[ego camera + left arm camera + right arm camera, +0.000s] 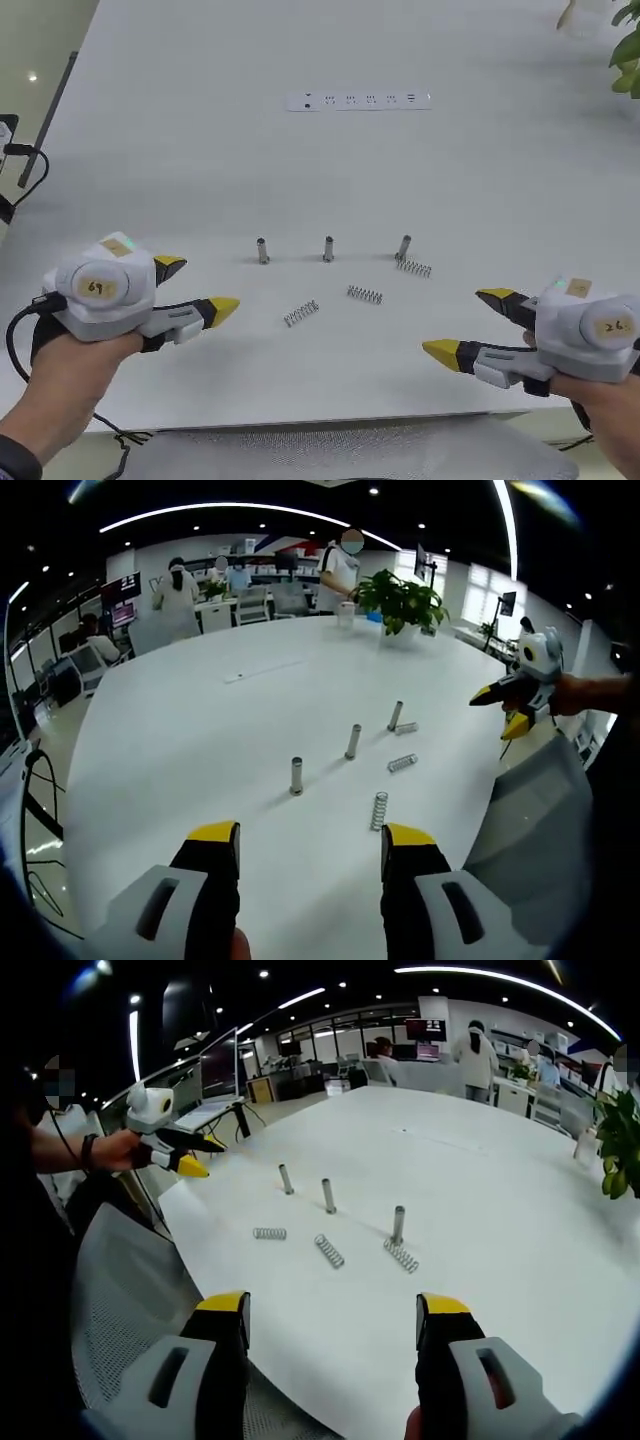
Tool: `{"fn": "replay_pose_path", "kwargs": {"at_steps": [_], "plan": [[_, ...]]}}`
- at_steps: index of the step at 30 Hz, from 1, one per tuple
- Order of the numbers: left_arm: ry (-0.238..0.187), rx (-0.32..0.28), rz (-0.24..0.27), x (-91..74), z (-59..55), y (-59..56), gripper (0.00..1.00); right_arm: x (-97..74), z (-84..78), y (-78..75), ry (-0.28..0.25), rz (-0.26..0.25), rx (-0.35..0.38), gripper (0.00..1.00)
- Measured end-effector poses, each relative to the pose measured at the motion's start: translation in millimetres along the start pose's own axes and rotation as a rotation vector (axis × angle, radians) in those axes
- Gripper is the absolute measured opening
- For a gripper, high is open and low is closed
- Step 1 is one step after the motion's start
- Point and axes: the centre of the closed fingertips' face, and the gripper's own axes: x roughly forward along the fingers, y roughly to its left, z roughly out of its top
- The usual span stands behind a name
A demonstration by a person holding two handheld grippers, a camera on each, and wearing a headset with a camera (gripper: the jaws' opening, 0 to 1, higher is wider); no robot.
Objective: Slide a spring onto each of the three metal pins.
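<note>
Three short metal pins stand upright in a row on the white table: left pin (pixel 262 250), middle pin (pixel 328 248), right pin (pixel 404 246). Three springs lie loose nearby: one (pixel 301 313) in front of the pins, one (pixel 365 294) to its right, one (pixel 414 268) at the base of the right pin. My left gripper (pixel 197 287) hovers open at the near left with nothing in it. My right gripper (pixel 468 323) hovers open at the near right, also holding nothing. The pins (pixel 353 741) and springs (pixel 380 811) lie ahead of the left jaws; likewise the pins (pixel 328 1195) and springs (pixel 328 1251) for the right.
A white power strip (pixel 358 100) lies far back on the table. A potted plant (pixel 625 55) stands at the far right corner. A grey chair back (pixel 350 450) sits at the table's near edge. People stand in the office behind (pixel 180 590).
</note>
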Motion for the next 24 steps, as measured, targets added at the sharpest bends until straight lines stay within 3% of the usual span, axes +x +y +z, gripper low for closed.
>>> {"fn": "replay_pose_path", "kwargs": {"at_steps": [10, 24], "plan": [[-0.007, -0.012, -0.008, -10.4, -5.6, -6.6, 0.57, -0.1, 1.4, 0.6, -0.005, 0.001, 0.0, 0.66], [0.008, 0.016, -0.033, -2.8, -4.8, -9.6, 0.57, -2.2, -0.4, 0.2, -0.004, -0.003, 0.002, 0.66]]}}
